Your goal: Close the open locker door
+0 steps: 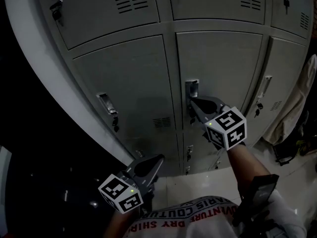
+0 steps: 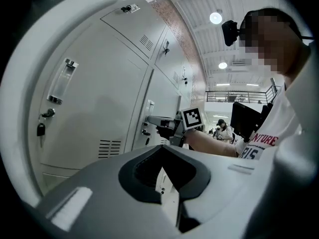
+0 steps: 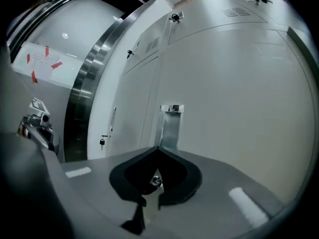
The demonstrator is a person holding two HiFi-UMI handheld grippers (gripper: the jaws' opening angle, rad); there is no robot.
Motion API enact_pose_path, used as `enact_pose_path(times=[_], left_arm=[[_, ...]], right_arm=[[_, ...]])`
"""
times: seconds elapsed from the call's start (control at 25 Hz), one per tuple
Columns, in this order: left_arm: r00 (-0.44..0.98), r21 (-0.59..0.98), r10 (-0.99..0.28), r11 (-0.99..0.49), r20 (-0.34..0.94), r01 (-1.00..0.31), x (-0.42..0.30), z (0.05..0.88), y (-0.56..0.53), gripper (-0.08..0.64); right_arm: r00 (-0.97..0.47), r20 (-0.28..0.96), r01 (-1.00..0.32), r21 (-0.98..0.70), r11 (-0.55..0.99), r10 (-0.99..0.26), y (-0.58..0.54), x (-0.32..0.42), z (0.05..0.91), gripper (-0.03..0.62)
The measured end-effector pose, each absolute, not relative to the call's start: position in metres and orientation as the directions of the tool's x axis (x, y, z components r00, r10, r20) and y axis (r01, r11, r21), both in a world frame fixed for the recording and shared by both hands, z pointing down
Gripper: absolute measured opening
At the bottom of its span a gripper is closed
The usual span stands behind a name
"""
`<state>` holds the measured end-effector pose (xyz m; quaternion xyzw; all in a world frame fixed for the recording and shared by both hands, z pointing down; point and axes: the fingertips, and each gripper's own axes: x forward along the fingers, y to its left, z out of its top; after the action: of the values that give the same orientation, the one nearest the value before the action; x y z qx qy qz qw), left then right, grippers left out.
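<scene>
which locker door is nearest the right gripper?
The middle door: the right gripper sits at its metal handle; left door and right door lie farther.

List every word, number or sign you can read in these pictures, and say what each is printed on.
"ADVENTURE": white print on the person's shirt, seen upside down.
"ARIS COUTU": next line of that print, ends cut off.
Red print at its edge: cut off, unreadable.
Marker cubes: square patterns only, no letters.
Paper sheet on the wall: too blurred.
Locker doors: no readable label.
</scene>
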<state>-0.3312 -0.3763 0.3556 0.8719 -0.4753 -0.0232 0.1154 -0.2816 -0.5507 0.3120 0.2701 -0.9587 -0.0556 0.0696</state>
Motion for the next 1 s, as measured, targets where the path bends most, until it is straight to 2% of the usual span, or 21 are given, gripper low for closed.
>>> enact_pose_path(times=[0.6,0.88,1.0], left_arm=[[0.538,0.216,-0.84,-0.514,0.071,-0.83,-0.328,0.351,-0.378,0.005],[0.587,0.194,-0.804,-0.563,0.093,-0.803,-0.282,0.355,-0.364,0.006],[0.635,0.198,-0.768,-0.612,0.083,-0.766,-0.246,0.351,-0.347,0.005]], right_arm=[[-0.856,0.097,-0.497,0.111,0.861,-0.507,-0.542,-0.272,0.314,-0.014],[-0.928,0.207,-0.313,0.022,0.95,-0.311,-0.432,-0.232,0.346,-0.014],[-0.939,0.227,-0.283,-0.083,0.955,-0.259,-0.381,-0.198,0.361,-0.012]])
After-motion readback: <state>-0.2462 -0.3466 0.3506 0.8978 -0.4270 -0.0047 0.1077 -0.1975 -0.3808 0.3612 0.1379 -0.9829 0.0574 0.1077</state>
